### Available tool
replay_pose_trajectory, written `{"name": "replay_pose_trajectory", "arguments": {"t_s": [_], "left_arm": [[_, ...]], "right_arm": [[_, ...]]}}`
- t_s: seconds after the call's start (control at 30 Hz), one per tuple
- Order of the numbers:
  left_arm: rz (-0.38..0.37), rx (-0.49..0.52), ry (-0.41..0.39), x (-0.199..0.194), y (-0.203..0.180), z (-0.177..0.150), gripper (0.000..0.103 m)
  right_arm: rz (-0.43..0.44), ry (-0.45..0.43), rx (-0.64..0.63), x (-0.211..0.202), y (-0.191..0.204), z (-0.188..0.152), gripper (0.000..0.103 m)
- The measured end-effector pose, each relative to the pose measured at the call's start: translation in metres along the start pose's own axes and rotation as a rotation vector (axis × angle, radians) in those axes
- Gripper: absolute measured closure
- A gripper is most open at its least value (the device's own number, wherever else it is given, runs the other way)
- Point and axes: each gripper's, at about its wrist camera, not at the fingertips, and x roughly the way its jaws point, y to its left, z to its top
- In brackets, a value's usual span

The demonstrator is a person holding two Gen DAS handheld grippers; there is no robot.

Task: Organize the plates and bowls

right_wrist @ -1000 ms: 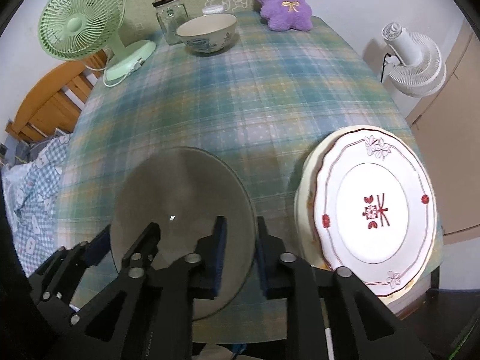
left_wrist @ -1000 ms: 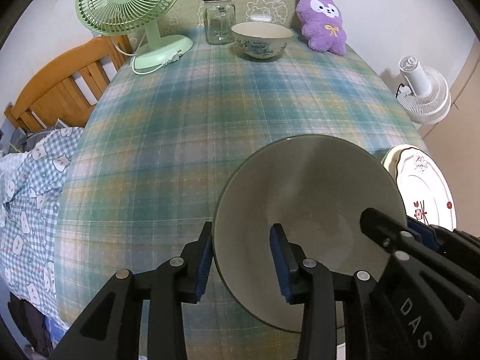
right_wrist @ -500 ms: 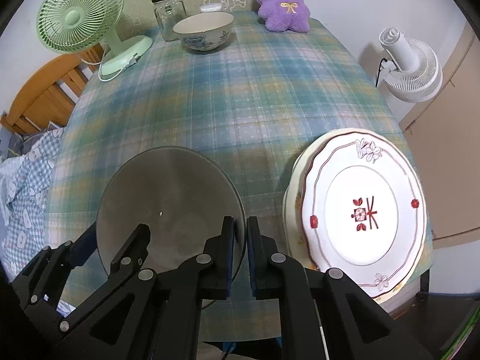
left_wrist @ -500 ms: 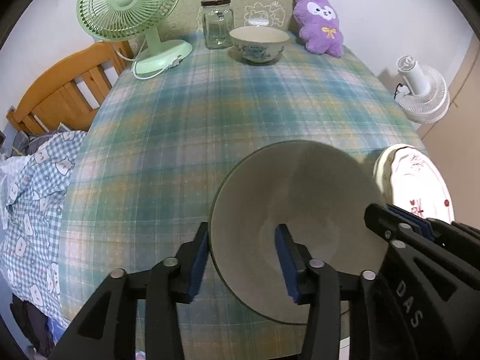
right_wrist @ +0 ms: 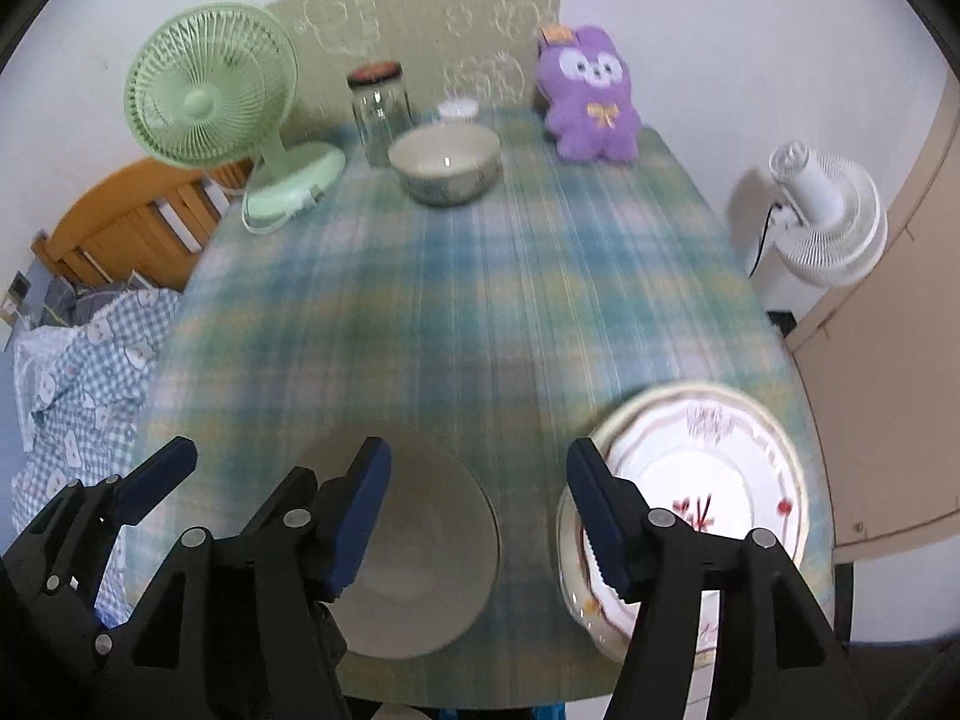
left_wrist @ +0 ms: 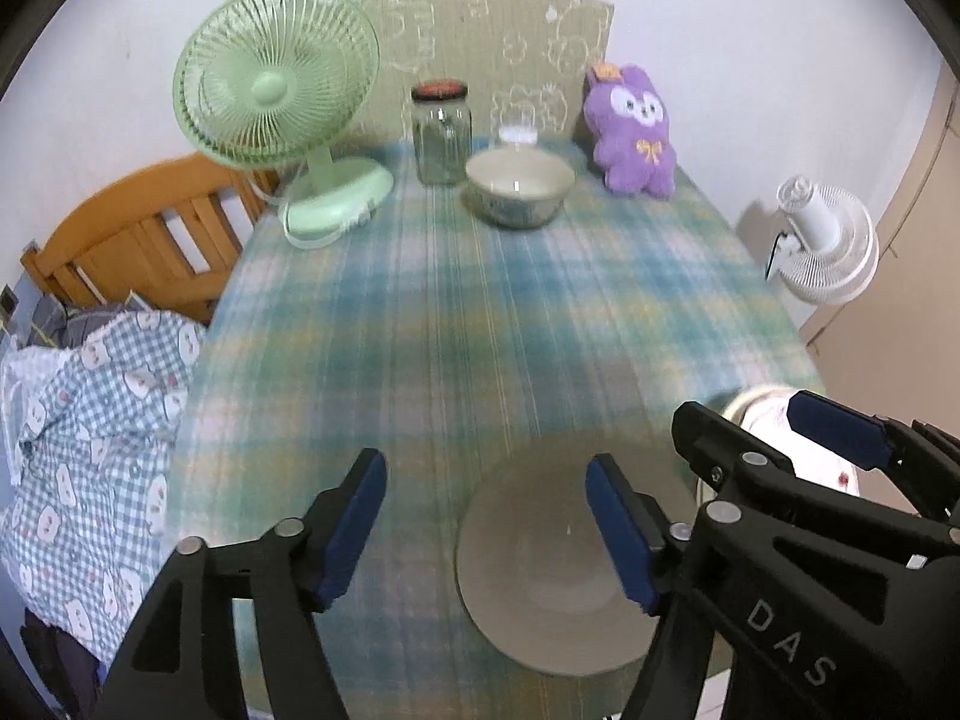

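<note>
On the plaid tablecloth (left_wrist: 480, 312), grey bowl (left_wrist: 540, 570) lies below both just-opened hand-held grippers.

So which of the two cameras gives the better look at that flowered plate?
The right wrist view: the flowered plate shows almost whole, red motif included. In the left wrist view only a sliver peeks out behind the right gripper.

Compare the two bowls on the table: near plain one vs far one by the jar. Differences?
1. The near bowl is plain grey-beige; the far bowl carries a blue pattern outside.
2. The near bowl sits at the table's near edge beside the plate stack; the far bowl sits at the back by the glass jar.
3. The near bowl lies just below the open left gripper and right gripper; the far bowl is well away from both.

Shared: both upright and empty.
</note>
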Motion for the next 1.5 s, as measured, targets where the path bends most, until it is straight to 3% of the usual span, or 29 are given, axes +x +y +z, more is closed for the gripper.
{"name": "replay_pose_trajectory", "arguments": {"t_s": [0.33,0.6,1.1,1.4,1.5], "left_arm": [[-0.023,0.064,-0.100,-0.010,0.011,0.074,0.022],[-0.003,0.037,-0.119,0.020,-0.003,0.126,0.022],[0.143,-0.082,-0.095,0.143,-0.024,0.206,0.022],[0.209,-0.066,-0.037,0.216,-0.024,0.217,0.031],[0.210,-0.076,-0.016,0.233,-0.020,0.219,0.039]], "right_arm": [[-0.021,-0.122,0.033,-0.021,0.009,0.070,0.033],[-0.035,-0.153,0.006,-0.001,-0.002,0.126,0.033],[0.048,-0.144,-0.094,0.129,-0.034,0.233,0.033],[0.088,-0.084,-0.100,0.214,-0.035,0.252,0.033],[0.098,-0.066,-0.094,0.233,-0.034,0.255,0.043]]}}
